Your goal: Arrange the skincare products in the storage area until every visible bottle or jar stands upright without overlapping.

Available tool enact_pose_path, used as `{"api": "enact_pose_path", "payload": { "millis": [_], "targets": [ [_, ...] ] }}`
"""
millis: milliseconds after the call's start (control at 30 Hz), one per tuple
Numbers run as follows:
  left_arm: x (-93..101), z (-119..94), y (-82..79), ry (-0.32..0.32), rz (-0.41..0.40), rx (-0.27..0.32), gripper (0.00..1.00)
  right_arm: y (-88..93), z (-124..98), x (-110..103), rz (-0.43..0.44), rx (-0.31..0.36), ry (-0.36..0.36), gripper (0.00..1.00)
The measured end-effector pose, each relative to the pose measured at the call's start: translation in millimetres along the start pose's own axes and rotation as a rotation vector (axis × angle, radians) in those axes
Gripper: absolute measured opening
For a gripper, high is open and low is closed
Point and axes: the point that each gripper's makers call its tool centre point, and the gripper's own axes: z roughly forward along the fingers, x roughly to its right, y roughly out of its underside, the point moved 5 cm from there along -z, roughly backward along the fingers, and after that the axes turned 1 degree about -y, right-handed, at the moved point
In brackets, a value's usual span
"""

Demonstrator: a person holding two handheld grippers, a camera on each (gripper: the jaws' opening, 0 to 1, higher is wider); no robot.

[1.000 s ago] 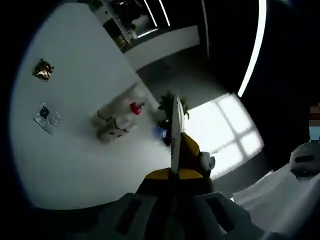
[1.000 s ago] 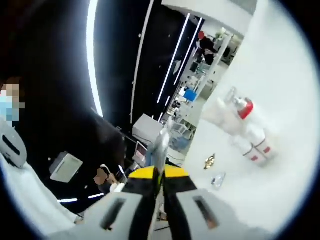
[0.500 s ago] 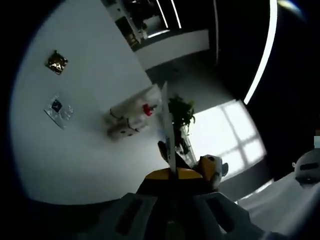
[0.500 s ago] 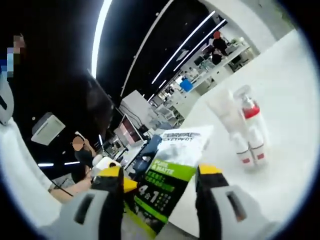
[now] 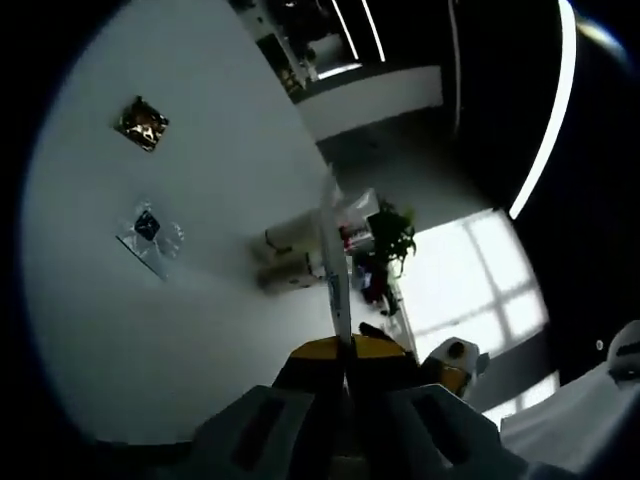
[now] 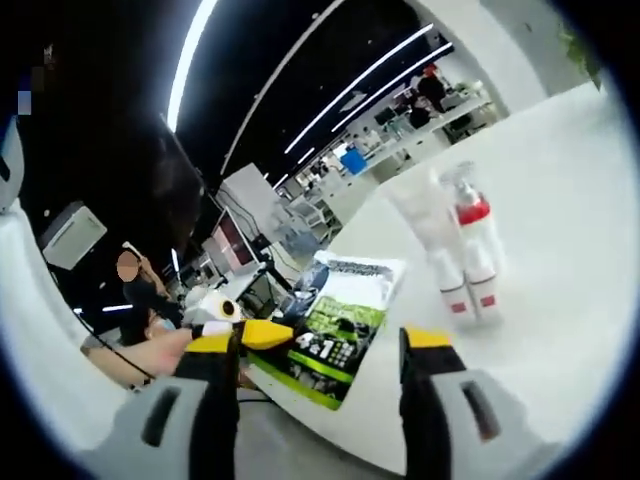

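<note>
1. Clenched on a flat sachet (image 5: 333, 262) seen edge-on, the left gripper (image 5: 345, 352) holds it above the white table (image 5: 150, 330).
2. Right gripper (image 6: 320, 350) stands spread and empty; the green-and-white sachet (image 6: 335, 330) sits between its jaws, untouched.
3. Bottles (image 6: 462, 255) lie toppled ahead-right, long axes pointing away, side by side; the right gripper looks nearer.

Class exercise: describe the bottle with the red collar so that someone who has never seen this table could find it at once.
Start at the white table. Beyond the green-and-white sachet pinched edge-on by the left gripper lies a cluster of white bottles. The red-collared bottle is the one with a clear cap and red band; its neighbouring white tube lacks both.
</note>
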Motion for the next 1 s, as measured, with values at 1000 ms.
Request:
{"api": "enact_pose_path", "payload": {
  "millis": [1000],
  "targets": [
    [-72.4,53,-25.6,-0.132,-0.02,-0.024,0.0,11.4,-27,12,-0.098,-0.04,0.25,0.87]
  ]
}}
